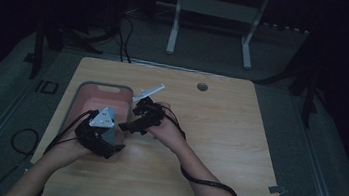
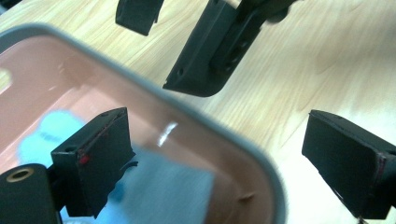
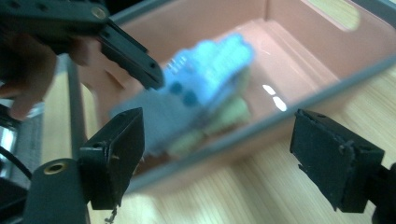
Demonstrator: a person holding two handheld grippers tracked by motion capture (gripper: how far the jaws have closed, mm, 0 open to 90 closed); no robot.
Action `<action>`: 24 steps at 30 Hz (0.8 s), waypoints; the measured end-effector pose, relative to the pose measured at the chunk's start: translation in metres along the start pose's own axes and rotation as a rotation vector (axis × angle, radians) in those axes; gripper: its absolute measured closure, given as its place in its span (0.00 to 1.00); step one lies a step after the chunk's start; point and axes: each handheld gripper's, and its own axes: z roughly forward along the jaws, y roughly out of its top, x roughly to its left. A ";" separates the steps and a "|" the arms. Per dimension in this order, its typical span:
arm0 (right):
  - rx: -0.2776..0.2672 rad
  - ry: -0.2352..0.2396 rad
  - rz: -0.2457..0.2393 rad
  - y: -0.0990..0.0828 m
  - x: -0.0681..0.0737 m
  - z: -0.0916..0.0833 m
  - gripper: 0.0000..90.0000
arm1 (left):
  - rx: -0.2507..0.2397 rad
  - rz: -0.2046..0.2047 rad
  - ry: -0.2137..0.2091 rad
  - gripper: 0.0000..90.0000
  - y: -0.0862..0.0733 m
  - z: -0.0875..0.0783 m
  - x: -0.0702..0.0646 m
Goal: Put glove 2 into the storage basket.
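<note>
Setting: dim room, wooden tabletop (image 1: 218,133), two forearms reaching in from the near edge
Bin: pink tub with a grey rim (image 1: 106,87) on the left part of the tabletop
Contents: light blue cloth-like item with darker blue dots (image 3: 205,65), a grey-blue piece (image 2: 163,186) and something pale yellow-green (image 3: 224,116) underneath; all blurred, exact kind not clear
Where the contents lie: on the tub floor, piled together toward the near end, not lifted by either claw
Left claw (image 1: 102,137): released, jaws wide apart, straddling the tub's near rim with one jaw inside over the grey-blue piece and the other outside over bare wood
Right claw (image 1: 131,125): released, jaws wide apart, hanging just beside the tub's right rim and aimed into it; nothing between the jaws
Spacing: the two claws near each other at the tub's near right corner, the right one's jaw close in front of the left one's camera
Risk, collision: likely knock between the claws if both dip in together, given the tight corner
Risk, rim: jaw outside the wall could catch the grey rim and tip or drag the tub
Risk, grab: soft pile could come up as a clump, or slip free, if pinched at an edge
</note>
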 end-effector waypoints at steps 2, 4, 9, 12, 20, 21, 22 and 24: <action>0.005 -0.023 -0.005 -0.006 -0.003 -0.005 0.20 | -0.005 0.013 -0.009 0.10 0.004 0.003 -0.004; 0.006 -0.024 -0.001 -0.009 -0.005 -0.007 0.20 | -0.011 0.020 -0.020 0.10 0.009 0.007 -0.009; 0.002 -0.041 0.012 -0.026 -0.013 -0.021 0.18 | -0.010 0.052 -0.056 0.10 0.018 0.019 -0.022; 0.001 -0.041 0.008 -0.035 -0.015 -0.026 0.18 | -0.011 0.066 -0.069 0.10 0.023 0.025 -0.028; -0.012 -0.054 0.012 -0.061 -0.019 -0.041 0.17 | -0.041 0.088 -0.089 0.10 0.032 0.037 -0.047; -0.019 -0.060 0.012 -0.069 -0.021 -0.046 0.17 | -0.045 0.094 -0.088 0.10 0.032 0.039 -0.051; -0.019 -0.060 0.012 -0.069 -0.021 -0.046 0.17 | -0.047 0.096 -0.095 0.10 0.032 0.042 -0.054; -0.025 -0.057 0.021 -0.077 -0.022 -0.050 0.17 | -0.043 0.109 -0.112 0.10 0.031 0.048 -0.061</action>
